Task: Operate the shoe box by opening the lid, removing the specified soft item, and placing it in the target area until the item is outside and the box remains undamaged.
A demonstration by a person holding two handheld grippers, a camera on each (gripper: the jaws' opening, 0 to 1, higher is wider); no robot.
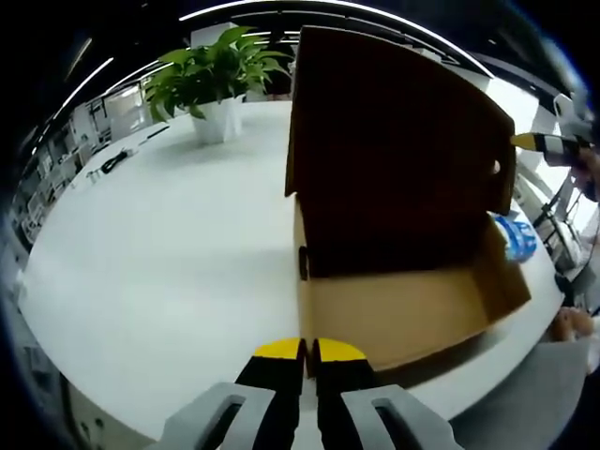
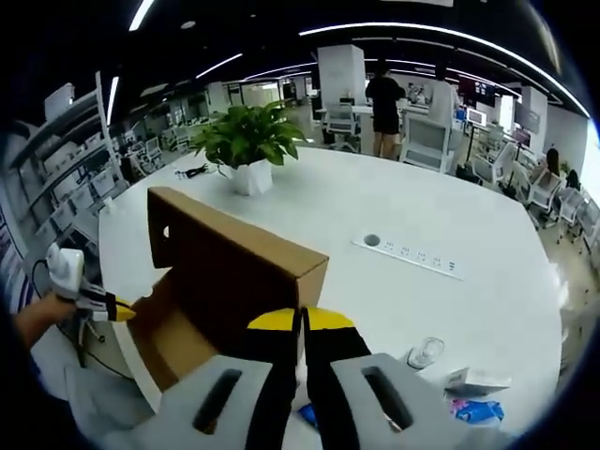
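Brown corrugated cardboard forms the shoe box (image 1: pixel 403 309), which sits on the white round table (image 1: pixel 169 253) and serves here as the reference landmark. Its hinged lid (image 1: pixel 394 141) stands raised, so the opening step appears complete; the visible part of the interior floor looks bare, and the soft item cannot be identified inside. A blue-and-white soft-looking packet (image 1: pixel 514 236) lies on the table just outside the box, beyond its far wall in the left gripper view; the same packet (image 2: pixel 473 411) appears near the table edge in the right gripper view, beside a small white carton (image 2: pixel 476 380) and a clear glass (image 2: pixel 424 352). Whether this packet is the specified item is a judgement only, though its position outside the box suggests the task is near its end. The left gripper (image 1: pixel 307 352) hovers just short of the box's near wall, its yellow-tipped jaws pressed together and holding nothing; it also shows at the box's open side in the right gripper view. The right gripper (image 2: pixel 300 321) hangs close behind the lid, jaws likewise closed and empty. A potted plant (image 2: pixel 246 141) stands beyond the box, and a white power strip (image 2: pixel 412 255) lies well apart from it.
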